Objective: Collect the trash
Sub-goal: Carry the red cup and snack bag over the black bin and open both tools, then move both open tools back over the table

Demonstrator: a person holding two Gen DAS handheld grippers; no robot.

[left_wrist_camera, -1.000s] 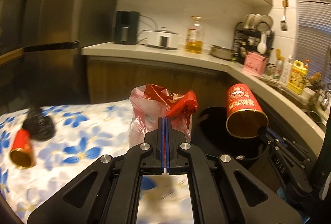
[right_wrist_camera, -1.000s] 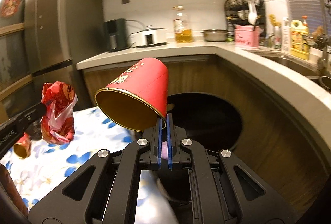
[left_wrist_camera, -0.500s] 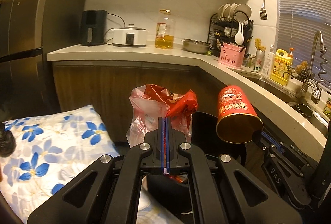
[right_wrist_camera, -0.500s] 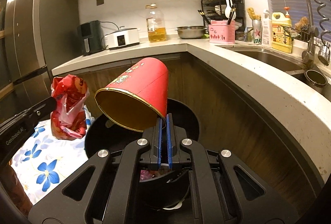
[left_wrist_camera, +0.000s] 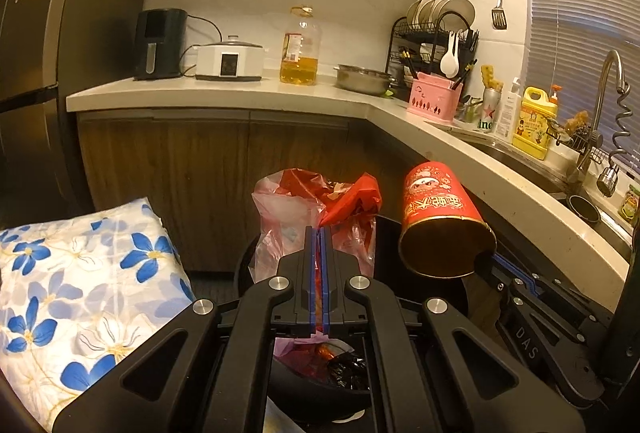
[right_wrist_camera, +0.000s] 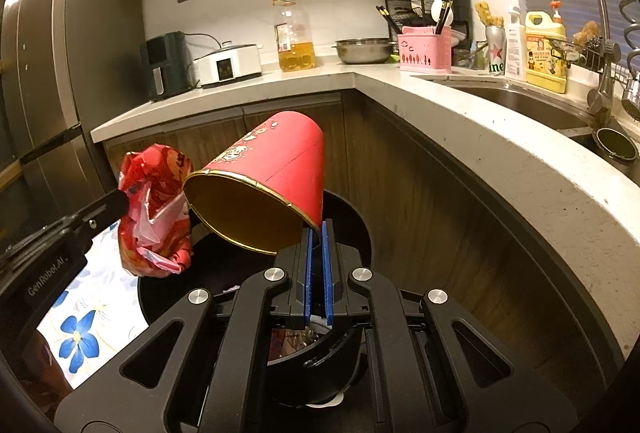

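A: What is the left gripper (left_wrist_camera: 319, 233) carrying?

B: A thin, crinkled plastic bag (left_wrist_camera: 304, 217), translucent pink with glossy red wrappers bunched inside. The blue-padded jaws are pressed together on its film, and it hangs over the round black trash bin (left_wrist_camera: 424, 233), which stands on the floor beside the flower-print cloth (left_wrist_camera: 80, 273).

A: And the right gripper (right_wrist_camera: 319, 229)?

B: Its jaws pinch the gold-edged rim of a red paper cup (right_wrist_camera: 276, 169), a tapered cylinder tipped on its side so the open, gold-lined mouth faces the camera. It hangs above the same bin (right_wrist_camera: 352, 217), just beside the bag (right_wrist_camera: 156, 209).

A: Any writing?

B: The cup (left_wrist_camera: 436, 217) bears gold characters and a cartoon picture; I cannot read the characters. The left gripper's body, seen in the right wrist view, reads "GenRobot.AI". The right one, seen in the left wrist view, shows "DAS".

A: What is in the bin?

B: Dark and red crumpled wrappers, glossy, seen below the grippers.

A: And behind?

B: A pale stone desk (right_wrist_camera: 460, 113) on wood-grain cabinets, carrying a bottle of amber oil (right_wrist_camera: 294, 41), a steel bowl (right_wrist_camera: 364, 51) and a pink plastic caddy (right_wrist_camera: 424, 49).
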